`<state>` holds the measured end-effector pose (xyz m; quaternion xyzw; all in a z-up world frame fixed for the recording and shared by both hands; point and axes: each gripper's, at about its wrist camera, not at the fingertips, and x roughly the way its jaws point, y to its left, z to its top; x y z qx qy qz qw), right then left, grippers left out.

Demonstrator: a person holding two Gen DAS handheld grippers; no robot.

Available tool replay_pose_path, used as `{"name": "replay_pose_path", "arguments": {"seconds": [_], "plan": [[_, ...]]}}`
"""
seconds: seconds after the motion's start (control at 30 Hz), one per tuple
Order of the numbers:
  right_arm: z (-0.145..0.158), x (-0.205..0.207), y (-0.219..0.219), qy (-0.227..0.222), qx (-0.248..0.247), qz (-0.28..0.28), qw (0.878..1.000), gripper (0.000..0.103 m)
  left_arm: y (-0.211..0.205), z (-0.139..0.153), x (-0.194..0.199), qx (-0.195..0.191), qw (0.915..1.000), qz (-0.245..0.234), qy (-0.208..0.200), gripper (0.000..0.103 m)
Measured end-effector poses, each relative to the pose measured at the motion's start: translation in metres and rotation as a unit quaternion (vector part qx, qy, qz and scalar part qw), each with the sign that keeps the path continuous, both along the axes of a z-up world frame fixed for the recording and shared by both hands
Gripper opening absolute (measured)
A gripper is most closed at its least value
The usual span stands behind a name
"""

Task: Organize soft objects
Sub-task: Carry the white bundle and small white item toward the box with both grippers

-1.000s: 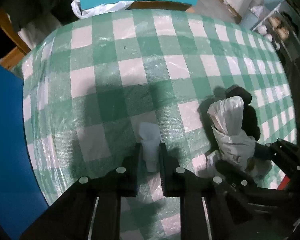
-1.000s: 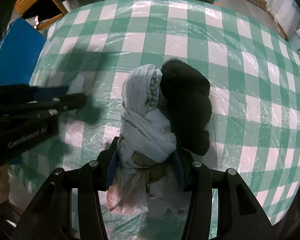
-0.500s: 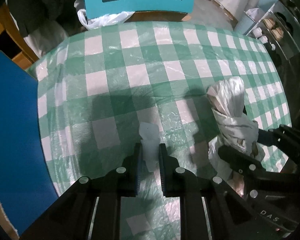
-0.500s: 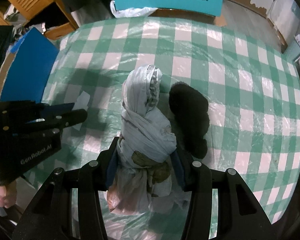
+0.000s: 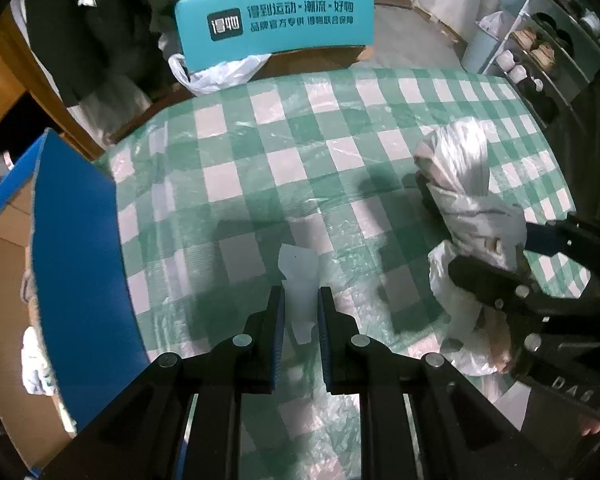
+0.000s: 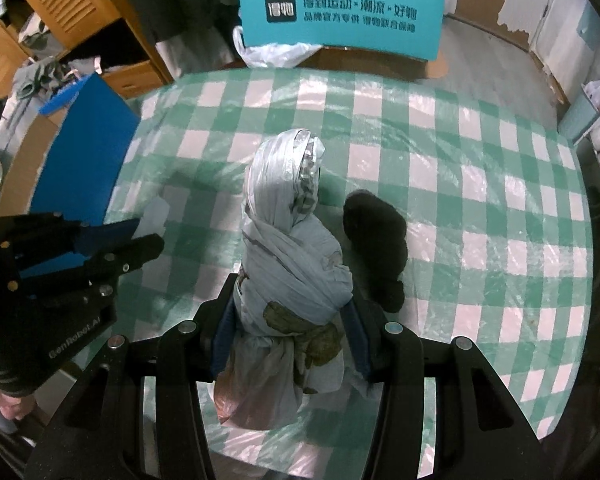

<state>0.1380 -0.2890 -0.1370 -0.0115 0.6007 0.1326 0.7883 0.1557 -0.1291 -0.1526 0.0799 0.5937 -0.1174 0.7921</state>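
In the left wrist view, the left claw (image 5: 299, 312) sits nearest at 6 o'clock, its two blue-padded jaws clamped on a small, pale translucent scrap of plastic film (image 5: 298, 280) that pokes up past the fingertips above the tabletop. At 4 o'clock in that view the right claw (image 5: 504, 256) closes around a knotted white plastic bag bundle (image 5: 466, 192), whose loose tail hangs below the jaws. In the right wrist view the right claw (image 6: 290, 312) is at 6 o'clock, jaws pressed against both sides of the bundle (image 6: 290, 240), with a brownish patch showing through the wrap near the grip; the bundle's rounded top points to 12 o'clock. Just past it at 2 o'clock a black fuzzy soft lump (image 6: 374, 240) lies on the green-and-white checked plastic-covered tabletop (image 6: 480, 184), apart from the bundle. At 9 o'clock the left claw (image 6: 146, 236) shows from the side with the film scrap (image 6: 156, 214) at its tip. Farther out at 10 o'clock stands a blue-flapped cardboard box (image 6: 84, 152) beside the tabletop's edge. At 12 o'clock, beyond the far edge, is a teal chair back with white printed lettering (image 6: 340, 20), a crumpled white plastic bag (image 6: 272, 54) resting below it.
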Motion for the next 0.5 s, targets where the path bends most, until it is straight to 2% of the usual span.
{"name": "replay_pose_path", "arguments": {"seconds": [0.5], "plan": [[0.034,-0.009,0.015,-0.028,0.005,0.012,1.000,0.048,0.020,0.038,-0.024,0.005,0.9993,-0.002,-0.037,0.015]]}}
